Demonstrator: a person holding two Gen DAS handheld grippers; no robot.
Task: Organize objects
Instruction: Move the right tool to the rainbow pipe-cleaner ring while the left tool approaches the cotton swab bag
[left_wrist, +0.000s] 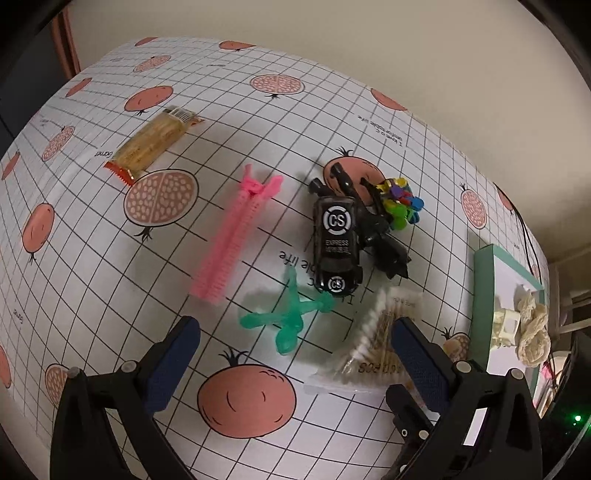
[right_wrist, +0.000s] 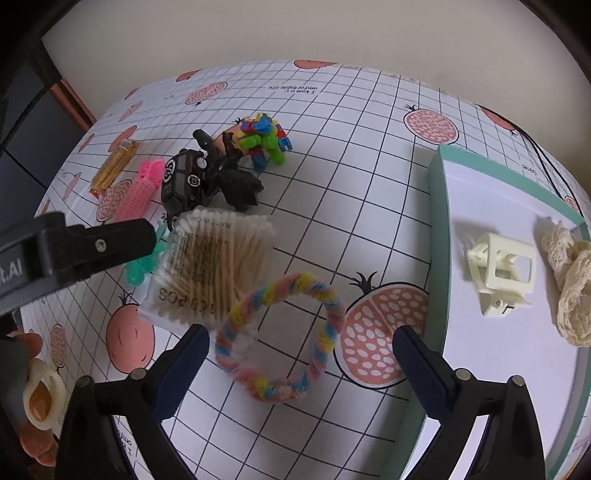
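Where toys crowd, cotton swab pack (right_wrist: 212, 266) against fuzzy ring (right_wrist: 280, 336).

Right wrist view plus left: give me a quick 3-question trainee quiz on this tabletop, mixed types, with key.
1. True or false: the pastel fuzzy ring lies inside the teal-edged tray.
2. Multiple choice: what already sits in the tray beside the cream claw clip? A) pink hair roller B) cream lace trim C) black toy car
3. Fill in: both the left hand-held gripper and the right hand-held gripper are ____.

Key:
1. False; it lies on the tablecloth, between the right hand-held gripper's open fingers, partly over the cotton swab pack.
2. B, the lace trim.
3. Open, holding nothing.
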